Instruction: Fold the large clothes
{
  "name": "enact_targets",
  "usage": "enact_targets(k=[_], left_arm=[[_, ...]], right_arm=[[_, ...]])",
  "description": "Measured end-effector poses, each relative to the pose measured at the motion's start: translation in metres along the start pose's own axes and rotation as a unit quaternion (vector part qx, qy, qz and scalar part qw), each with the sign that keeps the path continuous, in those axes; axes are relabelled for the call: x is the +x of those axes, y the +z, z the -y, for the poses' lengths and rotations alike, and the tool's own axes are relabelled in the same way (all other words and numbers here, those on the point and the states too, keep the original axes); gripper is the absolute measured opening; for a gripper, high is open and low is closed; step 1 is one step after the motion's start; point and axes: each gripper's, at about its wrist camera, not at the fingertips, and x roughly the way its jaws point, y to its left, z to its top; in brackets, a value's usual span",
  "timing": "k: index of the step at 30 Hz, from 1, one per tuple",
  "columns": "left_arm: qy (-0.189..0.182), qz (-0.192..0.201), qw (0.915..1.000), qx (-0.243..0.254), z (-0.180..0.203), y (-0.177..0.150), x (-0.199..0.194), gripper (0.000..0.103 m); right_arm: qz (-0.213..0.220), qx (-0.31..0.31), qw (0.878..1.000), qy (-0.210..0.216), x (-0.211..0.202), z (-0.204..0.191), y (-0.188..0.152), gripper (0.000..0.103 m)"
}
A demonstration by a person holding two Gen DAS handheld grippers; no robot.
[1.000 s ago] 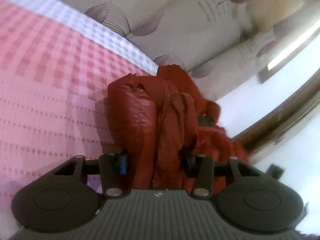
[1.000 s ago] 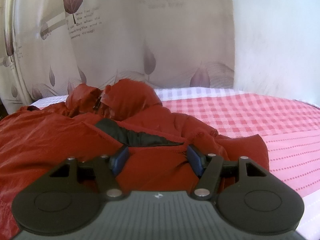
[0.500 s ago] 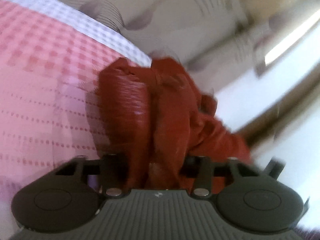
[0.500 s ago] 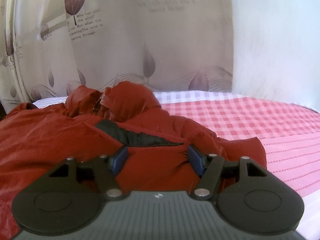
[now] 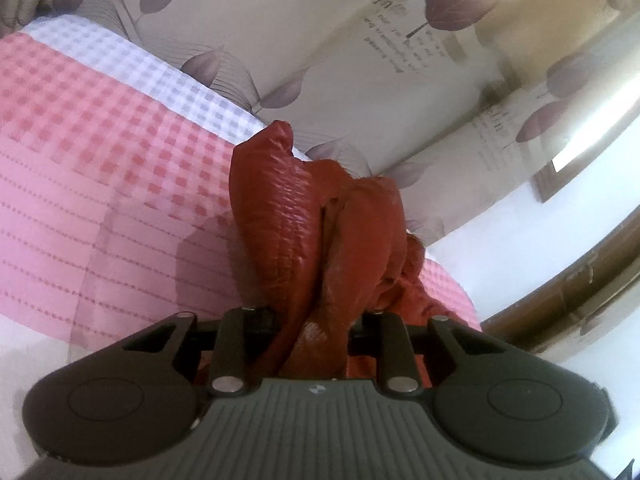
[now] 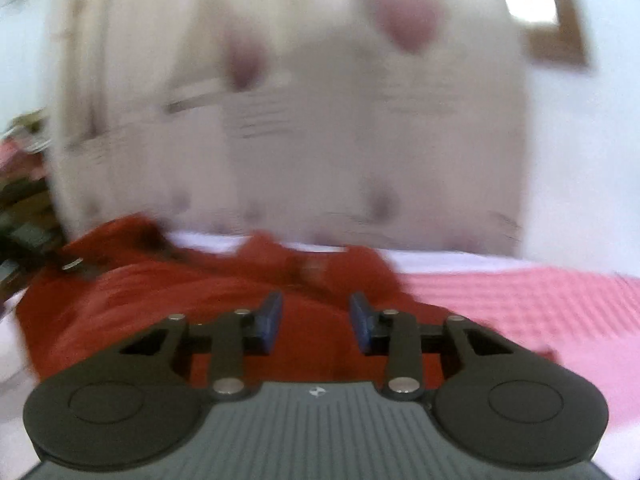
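A red padded jacket [image 5: 288, 216] lies on a bed with a pink-checked cover [image 5: 100, 160]. My left gripper [image 5: 312, 320] is closing, with a bunched fold of the jacket squeezed between its fingers. The fabric stands up from them and hides the pads. The right wrist view is blurred. There the jacket [image 6: 160, 300] spreads across the bed [image 6: 520, 300] under my right gripper [image 6: 316, 320]. Its jaws are closing too, but a gap still shows between the blue pads [image 6: 270, 320]. Red fabric lies in that gap, and I see no pad pressing on it.
A pale curtain printed with purple leaves [image 5: 320, 40] hangs behind the bed, blurred in the right wrist view [image 6: 320, 140]. To the right stand a white wall and a brown wooden frame [image 5: 560, 300]. A dark blurred shape [image 6: 24, 240] sits at the jacket's left end.
The left gripper has closed on the jacket's fold and risen with it. The right gripper's jaws have narrowed, and it has moved up and forward over the jacket; its view is now blurred.
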Motion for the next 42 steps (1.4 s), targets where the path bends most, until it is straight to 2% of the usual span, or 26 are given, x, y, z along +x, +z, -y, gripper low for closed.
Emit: enact_targets(k=[2,3,5,8,11,13,16,19,21,22,24,27,29,31,32,34,35,37,39,40,41,42], left_arm=[[0.005,0.001,1.0,0.007,0.015,-0.001,-0.006,0.027],[0.005,0.0,0.9999,0.011,0.024,-0.001,-0.01,0.027],[0.001,-0.001,0.9997,0.025,0.047,-0.003,-0.017,0.026],[-0.009,-0.009,0.9979,0.064,0.099,-0.005,-0.02,0.026],[-0.031,-0.03,0.993,0.11,0.16,-0.01,-0.007,0.026],[-0.04,-0.052,0.9871,0.146,0.202,-0.019,0.014,0.028],[-0.066,-0.076,0.978,0.183,0.248,-0.035,0.057,0.032],[-0.106,-0.085,0.9749,0.176,0.267,-0.046,0.096,0.036],[-0.126,-0.075,0.9703,0.192,0.274,-0.054,0.115,0.037],[-0.142,-0.068,0.9694,0.188,0.274,-0.058,0.12,0.039],[-0.152,-0.059,0.9655,0.203,0.275,-0.065,0.123,0.039],[-0.157,-0.057,0.9647,0.203,0.27,-0.069,0.123,0.039],[-0.149,-0.057,0.9643,0.211,0.272,-0.072,0.123,0.039],[-0.15,-0.064,0.9619,0.219,0.277,-0.076,0.126,0.039],[-0.149,-0.067,0.9606,0.225,0.282,-0.077,0.128,0.039],[-0.15,-0.068,0.9554,0.245,0.291,-0.088,0.132,0.043],[-0.153,-0.071,0.9531,0.251,0.296,-0.094,0.135,0.044],[-0.154,-0.077,0.9471,0.271,0.308,-0.109,0.142,0.048],[-0.152,-0.076,0.936,0.308,0.323,-0.131,0.148,0.055],[-0.137,-0.072,0.9306,0.332,0.329,-0.142,0.151,0.058],[-0.113,-0.062,0.9213,0.367,0.338,-0.156,0.156,0.06],[-0.093,-0.045,0.9078,0.406,0.346,-0.171,0.16,0.067]], right_arm=[[-0.03,-0.037,0.999,0.005,0.013,-0.012,-0.008,0.025],[-0.049,-0.033,0.998,0.008,0.021,-0.011,-0.016,0.021],[-0.061,-0.019,0.998,0.005,0.033,-0.004,-0.028,0.02],[-0.063,0.054,0.996,0.02,0.047,0.012,-0.035,0.02],[-0.069,0.131,0.988,0.045,0.063,0.026,-0.035,0.02],[-0.075,0.204,0.973,0.072,0.071,0.038,-0.039,0.02],[-0.072,0.309,0.941,0.114,0.077,0.061,-0.054,0.019],[-0.059,0.387,0.909,0.146,0.075,0.085,-0.071,0.019],[-0.054,0.423,0.889,0.163,0.073,0.098,-0.078,0.018],[-0.054,0.439,0.881,0.168,0.071,0.104,-0.081,0.017],[-0.06,0.454,0.872,0.17,0.066,0.112,-0.082,0.016],[-0.079,0.444,0.881,0.143,0.039,0.118,-0.076,0.016],[-0.06,0.428,0.893,0.128,0.005,0.122,-0.075,0.02],[-0.03,0.396,0.911,0.113,-0.035,0.128,-0.081,0.036],[-0.017,0.383,0.918,0.102,-0.051,0.132,-0.086,0.038],[-0.007,0.358,0.932,0.049,-0.08,0.143,-0.102,0.038],[-0.009,0.366,0.93,0.046,-0.085,0.152,-0.111,0.038],[-0.013,0.424,0.903,0.067,-0.082,0.166,-0.133,0.033],[-0.009,0.458,0.886,0.08,-0.074,0.169,-0.141,0.033],[-0.005,0.48,0.872,0.095,-0.065,0.174,-0.144,0.033],[0.0,0.511,0.851,0.116,-0.055,0.182,-0.151,0.033],[0.003,0.534,0.835,0.133,-0.045,0.196,-0.157,0.032]])
